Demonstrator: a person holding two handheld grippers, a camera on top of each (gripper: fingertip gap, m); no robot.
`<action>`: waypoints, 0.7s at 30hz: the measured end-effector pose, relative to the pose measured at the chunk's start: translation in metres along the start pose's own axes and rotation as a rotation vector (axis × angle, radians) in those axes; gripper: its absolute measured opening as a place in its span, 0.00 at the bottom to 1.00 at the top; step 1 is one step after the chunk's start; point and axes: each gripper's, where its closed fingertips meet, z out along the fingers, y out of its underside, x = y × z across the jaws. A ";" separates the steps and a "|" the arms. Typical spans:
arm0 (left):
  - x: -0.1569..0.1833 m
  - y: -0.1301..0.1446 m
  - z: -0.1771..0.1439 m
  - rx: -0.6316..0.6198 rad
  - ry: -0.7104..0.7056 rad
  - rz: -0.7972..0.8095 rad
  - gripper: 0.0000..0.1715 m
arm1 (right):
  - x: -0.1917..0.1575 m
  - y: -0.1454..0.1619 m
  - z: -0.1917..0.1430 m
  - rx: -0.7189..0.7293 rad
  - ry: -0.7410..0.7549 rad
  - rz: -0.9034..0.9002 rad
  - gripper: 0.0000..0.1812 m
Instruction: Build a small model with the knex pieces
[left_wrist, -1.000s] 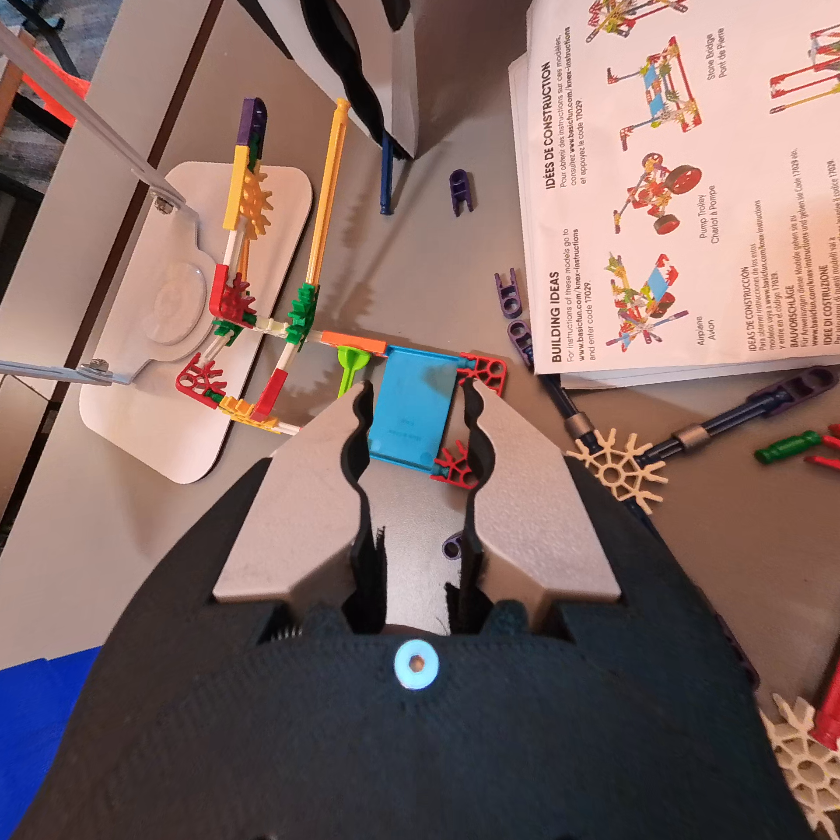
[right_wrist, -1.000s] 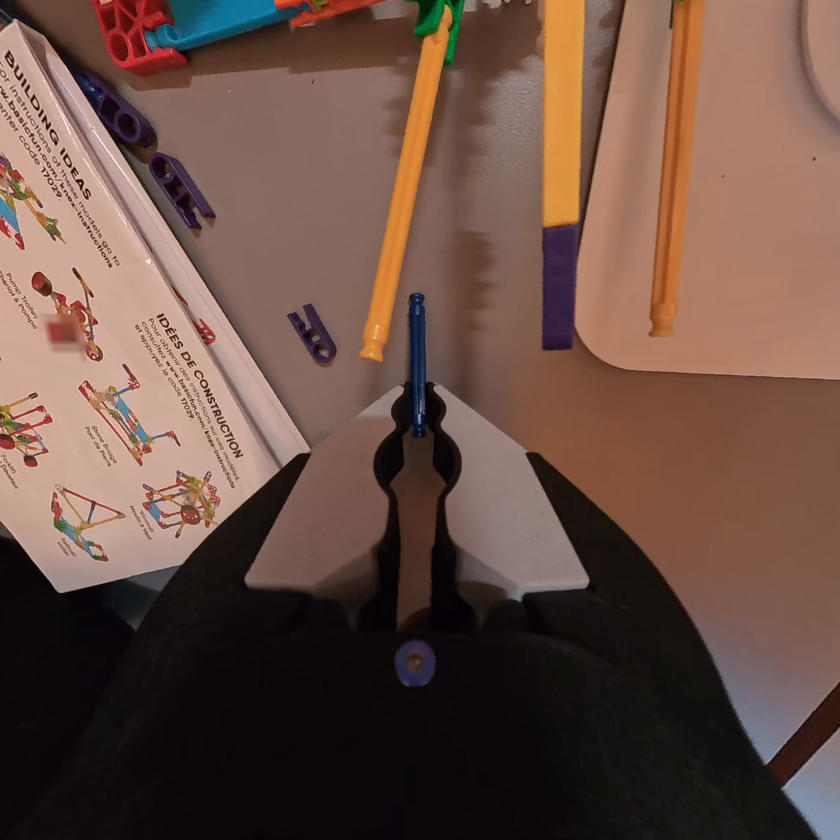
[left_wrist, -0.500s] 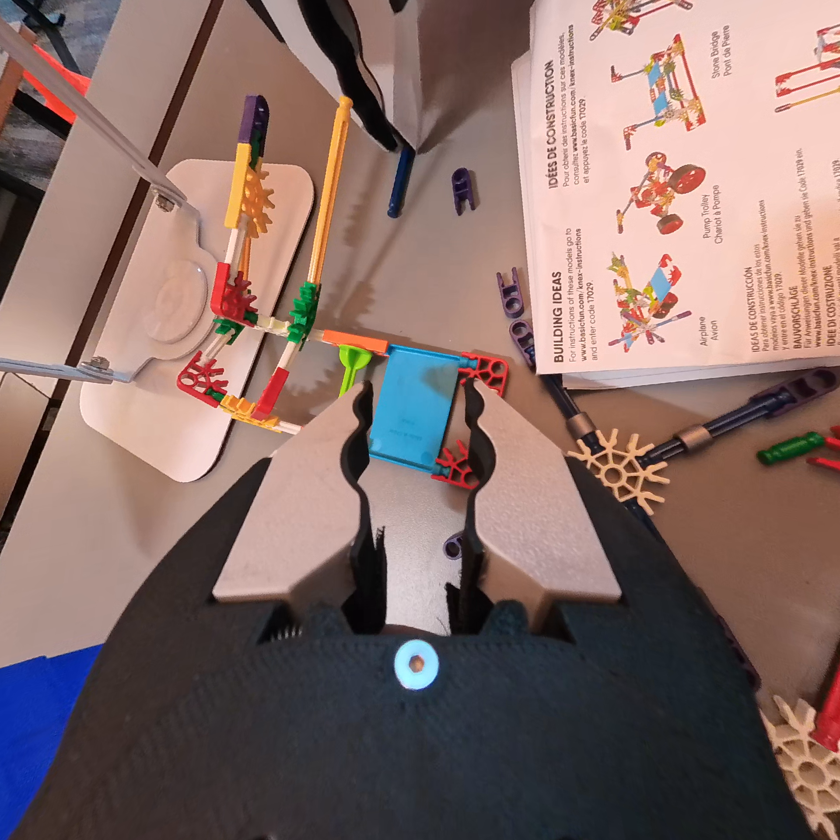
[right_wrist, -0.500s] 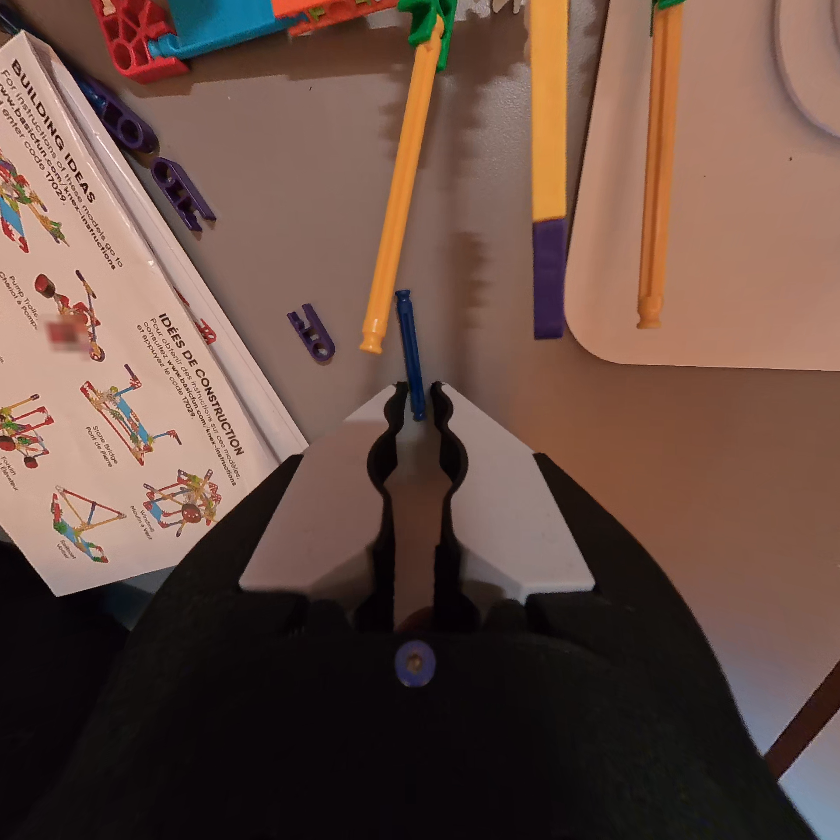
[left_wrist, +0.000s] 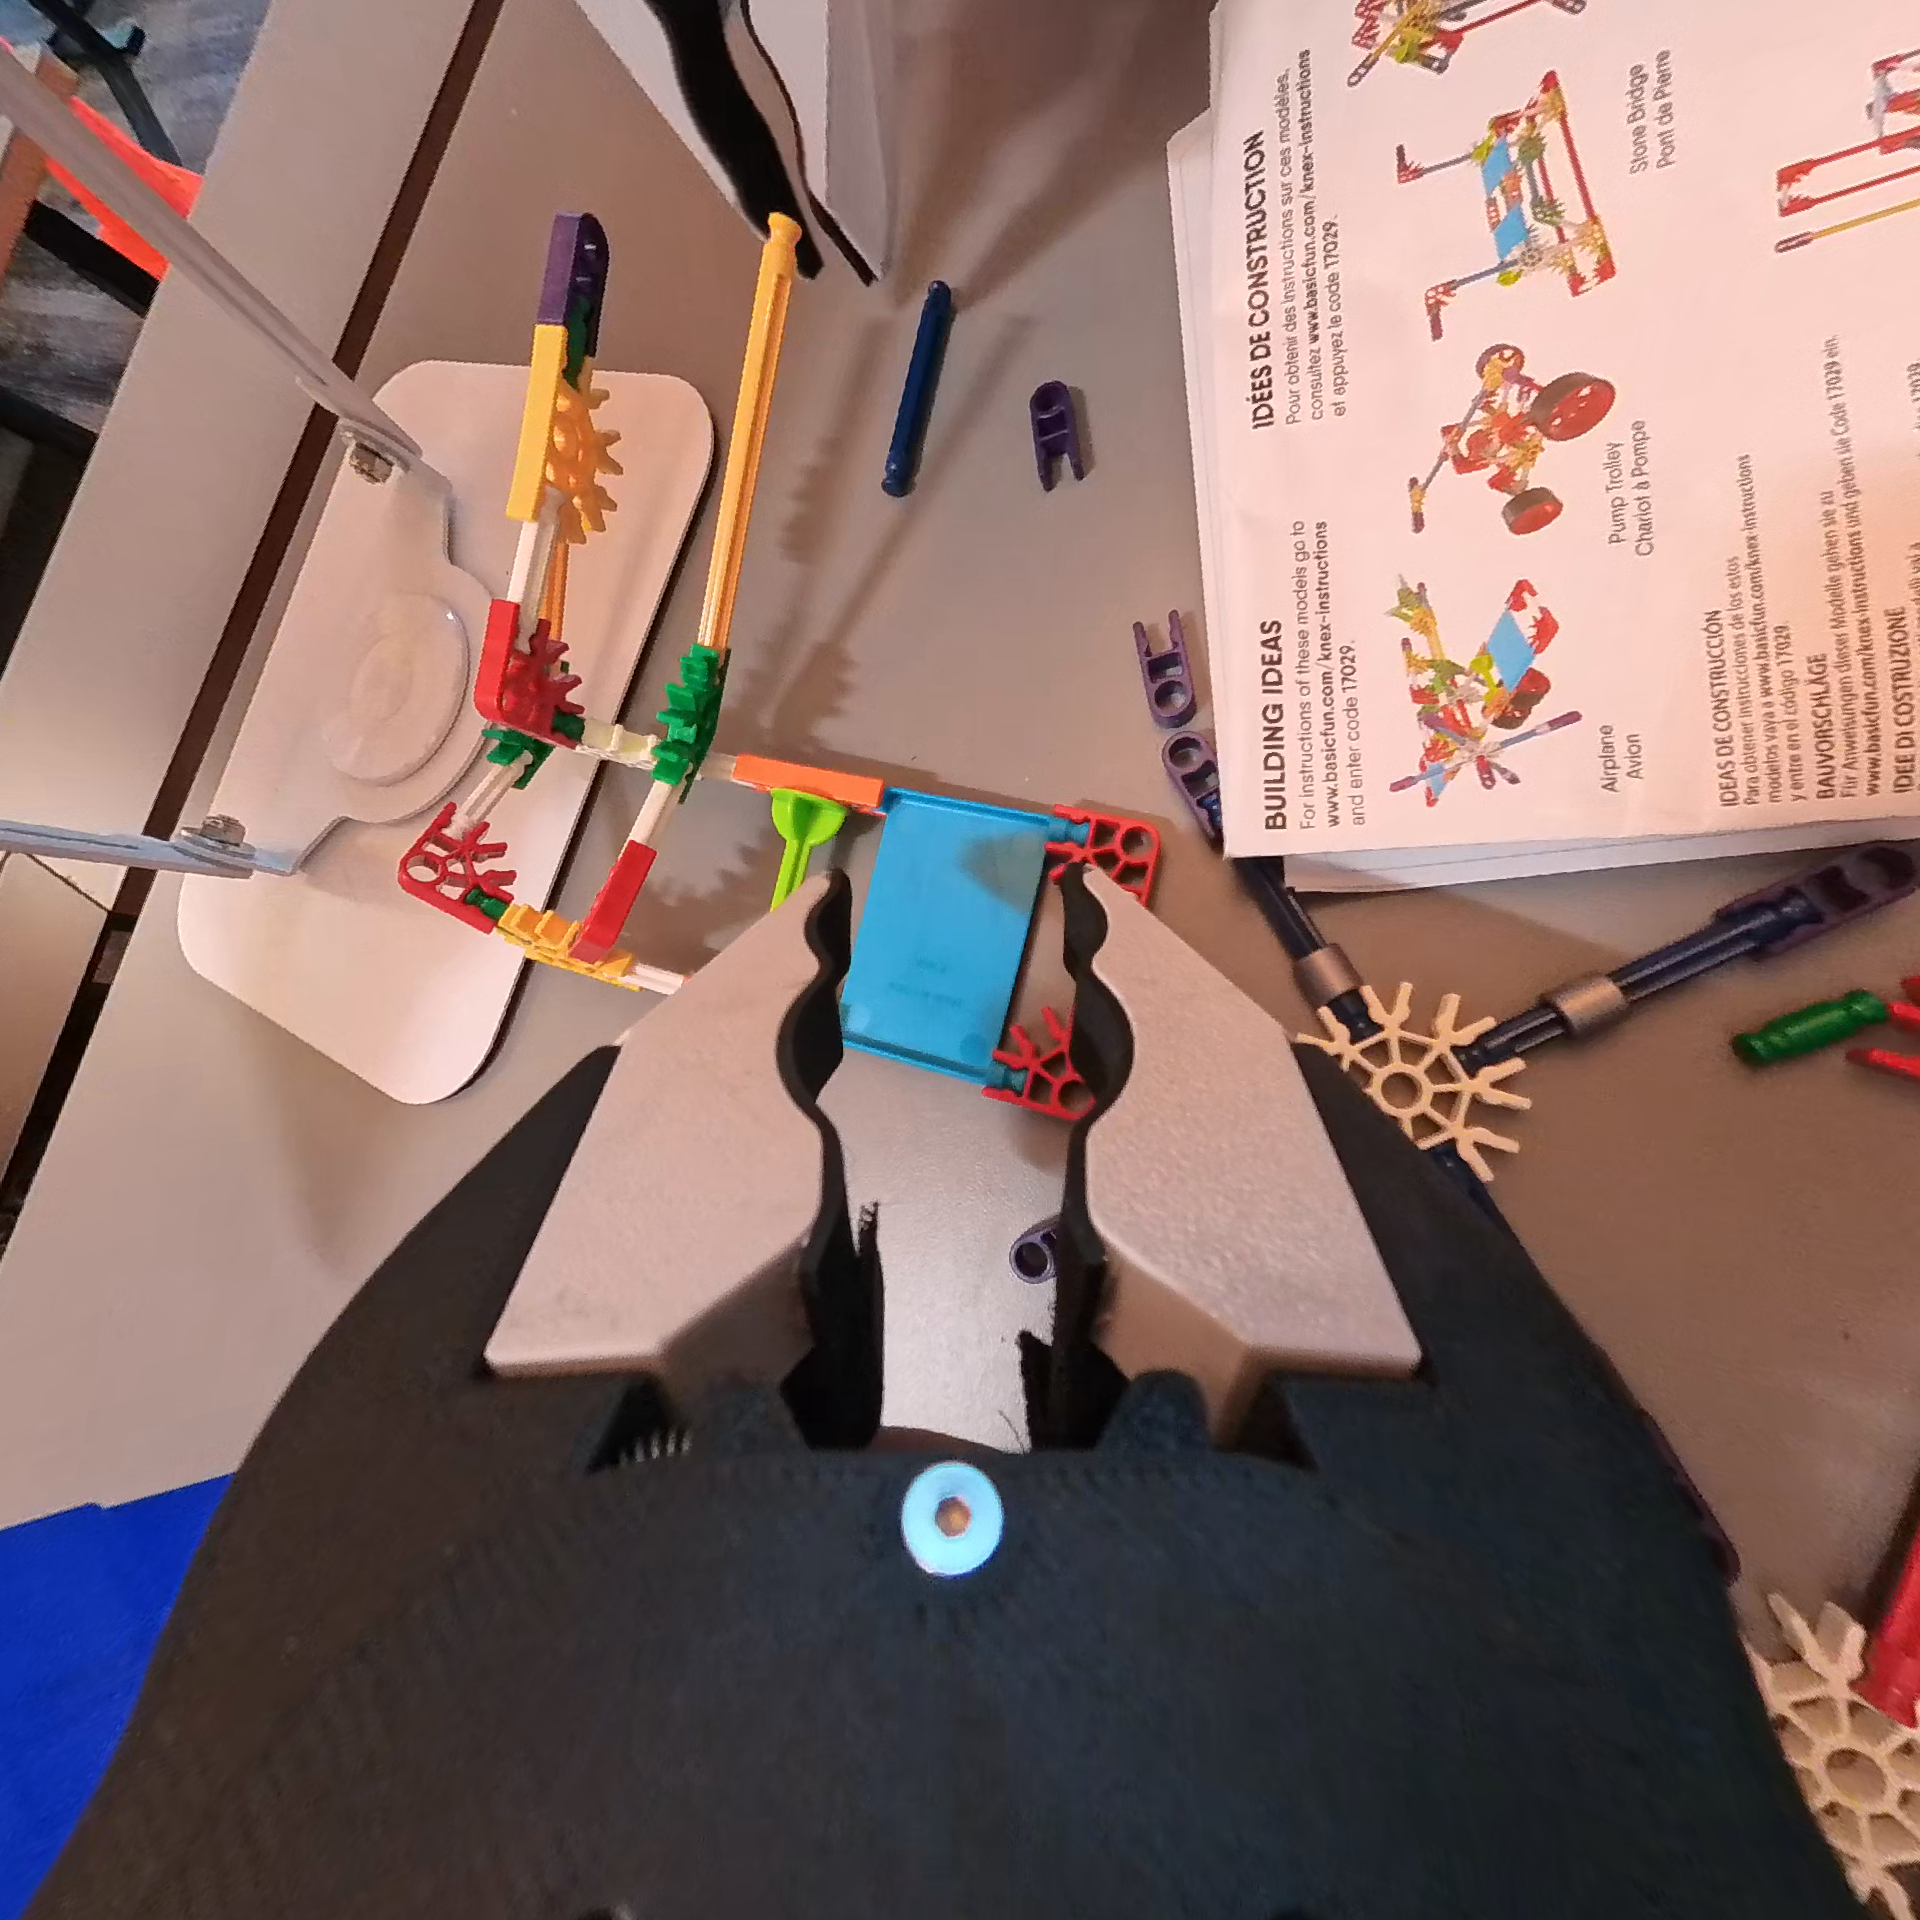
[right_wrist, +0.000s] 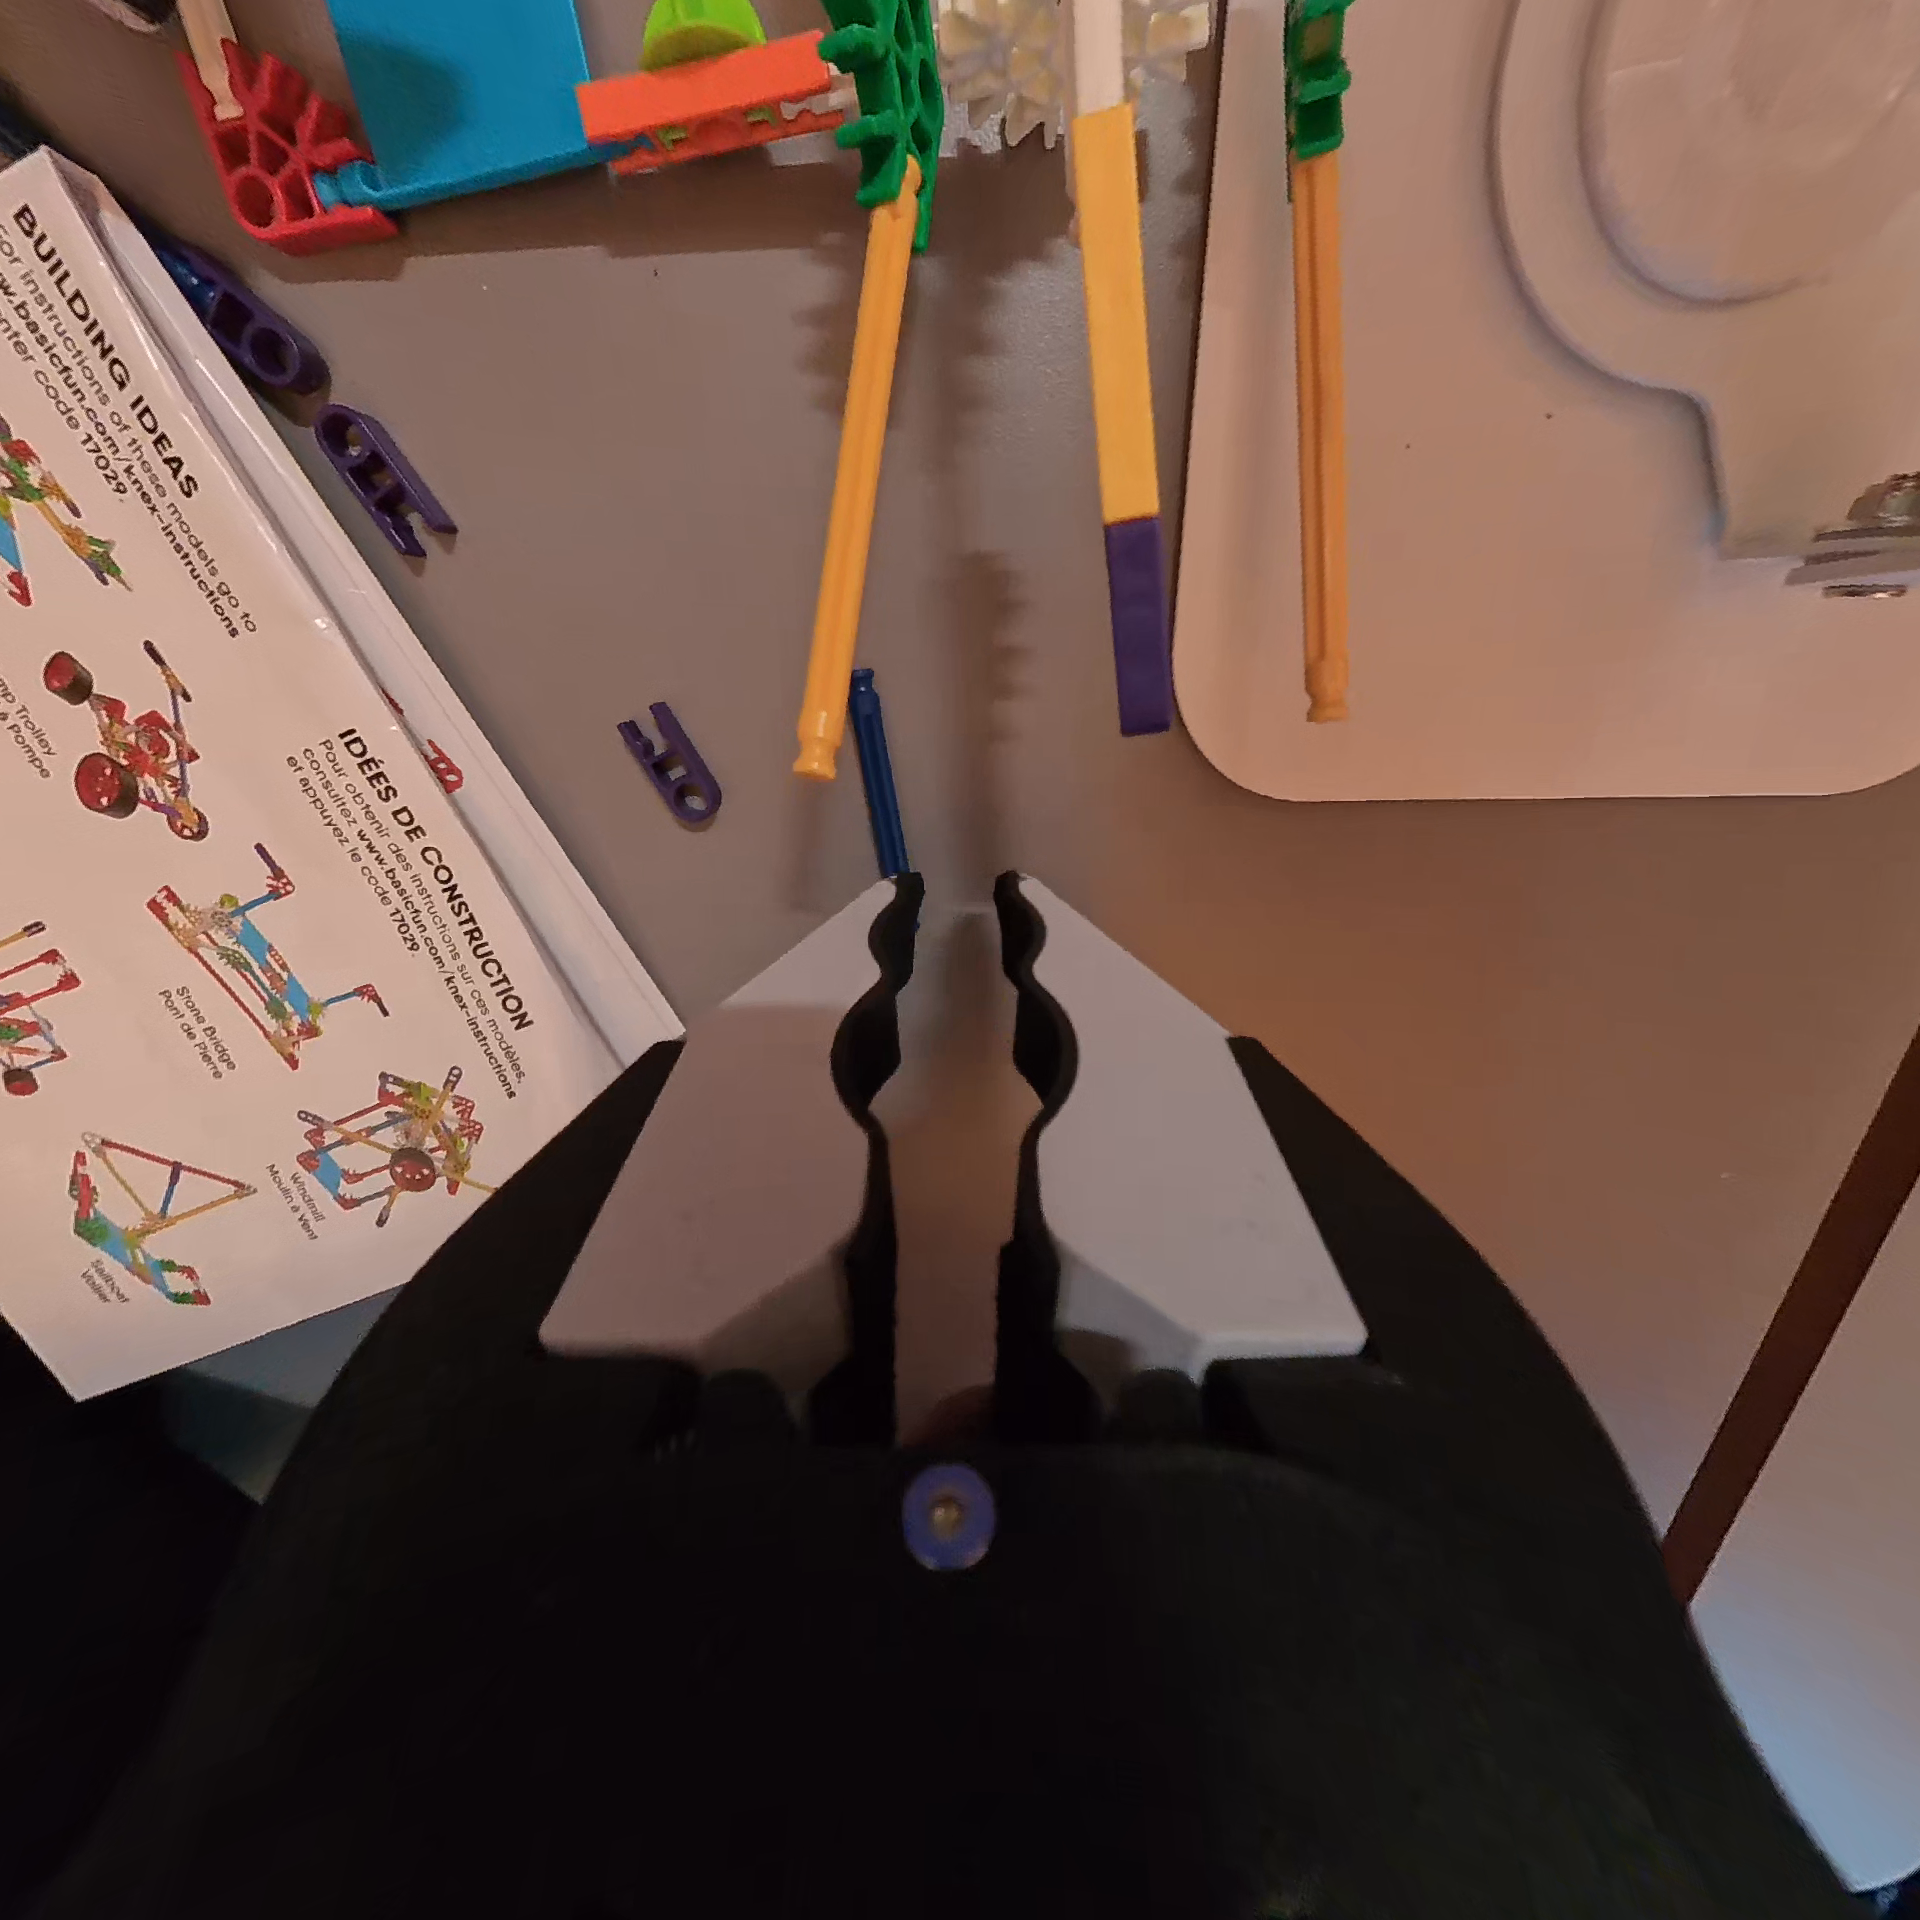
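Printed matter: an instruction booklet (left_wrist: 1558, 436) lies on the grey worktop (left_wrist: 987, 582), ahead and right of the left jaws, ahead and left of the right jaws; it carries headings, small text and coloured model pictures.
Hidden or cut off: the booklet runs off the frame edge in both views; a purple connector (left_wrist: 1034, 1252) shows only partly behind the left gripper's right finger; the near end of the blue rod (right_wrist: 878, 774) is covered by the right gripper's left finger tip.
Left gripper (left_wrist: 951, 904): jaws parted wide and holding nothing; the light blue panel (left_wrist: 940, 935) of the toy build lies in the gap between the tips, with a red connector (left_wrist: 1044, 1065) against the right finger's inner edge; contact cannot be told.
Right gripper (right_wrist: 956, 883): jaws parted narrowly and empty, bare worktop between them.
Blue rod: it lies flat just ahead and left of the right jaws, beside the end of a yellow rod (right_wrist: 857, 468).
Nearby: a small purple clip (right_wrist: 670, 764) lies left of the blue rod; a white base plate (right_wrist: 1558, 582) sits ahead and right of the right jaws.
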 end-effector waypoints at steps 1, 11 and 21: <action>0.000 0.000 0.000 0.000 0.000 0.000 0.23 | 0.000 0.000 0.000 0.000 0.003 0.001 0.07; 0.001 0.001 0.001 -0.001 0.003 0.000 0.23 | 0.001 -0.001 -0.004 0.003 0.019 -0.004 0.07; 0.001 0.001 0.002 -0.002 0.009 -0.002 0.23 | 0.002 -0.001 -0.005 0.004 0.024 -0.003 0.07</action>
